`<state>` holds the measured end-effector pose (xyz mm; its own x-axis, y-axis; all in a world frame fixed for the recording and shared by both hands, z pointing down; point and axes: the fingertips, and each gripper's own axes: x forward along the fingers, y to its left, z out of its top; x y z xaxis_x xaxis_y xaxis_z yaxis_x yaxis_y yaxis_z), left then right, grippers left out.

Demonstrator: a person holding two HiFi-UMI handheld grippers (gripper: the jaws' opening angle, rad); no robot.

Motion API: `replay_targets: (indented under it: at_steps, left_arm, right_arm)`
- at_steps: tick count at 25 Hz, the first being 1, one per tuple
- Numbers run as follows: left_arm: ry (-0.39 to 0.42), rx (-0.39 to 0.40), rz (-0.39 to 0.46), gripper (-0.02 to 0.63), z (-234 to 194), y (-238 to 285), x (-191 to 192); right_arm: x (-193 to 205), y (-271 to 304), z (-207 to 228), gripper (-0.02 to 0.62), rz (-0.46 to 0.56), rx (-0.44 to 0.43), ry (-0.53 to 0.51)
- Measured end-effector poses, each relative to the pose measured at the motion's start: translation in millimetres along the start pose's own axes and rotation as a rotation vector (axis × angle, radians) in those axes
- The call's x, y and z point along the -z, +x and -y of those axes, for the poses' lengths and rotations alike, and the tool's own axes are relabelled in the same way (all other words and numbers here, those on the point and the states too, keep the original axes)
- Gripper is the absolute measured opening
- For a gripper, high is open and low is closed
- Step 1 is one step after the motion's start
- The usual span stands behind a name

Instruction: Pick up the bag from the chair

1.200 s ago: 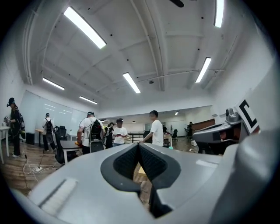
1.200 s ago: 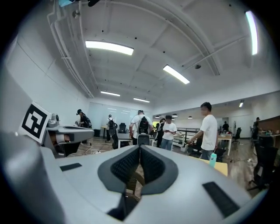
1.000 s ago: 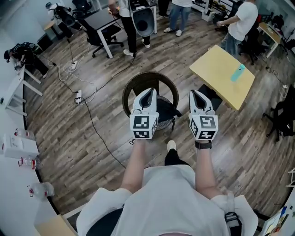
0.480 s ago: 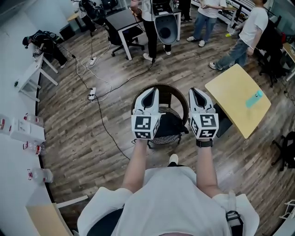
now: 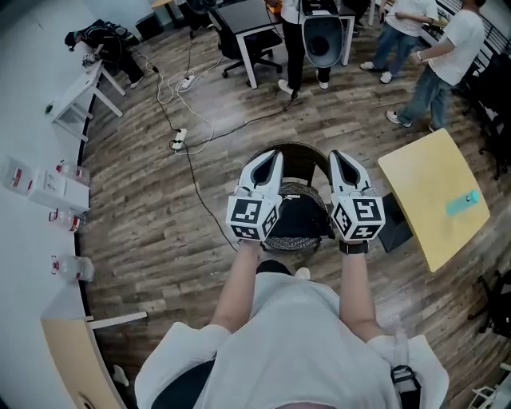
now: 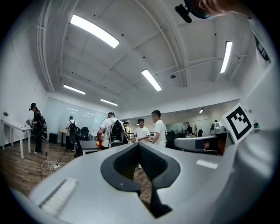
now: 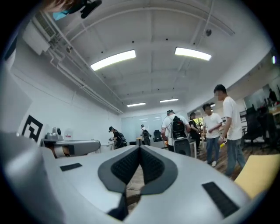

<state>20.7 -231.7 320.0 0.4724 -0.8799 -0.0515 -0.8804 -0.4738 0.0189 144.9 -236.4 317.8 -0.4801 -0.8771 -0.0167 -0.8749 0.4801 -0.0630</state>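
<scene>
A black bag (image 5: pixel 300 218) lies on the seat of a round dark wicker chair (image 5: pixel 295 149), straight below me in the head view. My left gripper (image 5: pixel 274 157) hovers over the chair's left side and my right gripper (image 5: pixel 336 156) over its right side, both held above the bag and pointing away from me. In the left gripper view the left gripper (image 6: pixel 139 146) has its jaws meeting at the tip with nothing between them. The right gripper (image 7: pixel 140 149) looks the same in its own view. Neither gripper view shows the bag or the chair.
A tilted yellow table (image 5: pixel 431 192) carrying a teal bottle (image 5: pixel 464 204) stands close on the right. Cables (image 5: pixel 196 132) and a power strip (image 5: pixel 176 144) cross the wooden floor on the left. Several people (image 5: pixel 437 64) stand at the back by a desk (image 5: pixel 243 16).
The chair and bag have slid from ahead of the grippers to directly beneath them as I stepped forward. Both grippers keep the same side-by-side pose, jaws still shut.
</scene>
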Motion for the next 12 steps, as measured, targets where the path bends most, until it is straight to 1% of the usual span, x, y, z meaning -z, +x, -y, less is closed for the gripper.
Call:
replay_targets:
  at_steps: [2, 4, 8, 12]
  left_arm:
    - [-0.016, -0.027, -0.027, 0.009, -9.0, -0.3, 10.0]
    - [-0.023, -0.043, -0.037, 0.009, -15.8, 0.5, 14.4]
    - [-0.015, -0.053, -0.069, 0.009, -26.2, 4.3, 28.8]
    - [-0.031, -0.062, -0.119, 0.009, -40.2, 11.5, 60.9]
  right_arm:
    - [9.1, 6.4, -3.2, 0.009, -0.001, -0.037, 0.021]
    - [17.3, 12.4, -4.7, 0.009, -0.017, -0.052, 0.008]
    - [36.7, 24.4, -1.3, 0.009, -0.057, -0.04, 0.016]
    - [70.7, 37.3, 1.4, 0.009, -0.129, -0.033, 0.012]
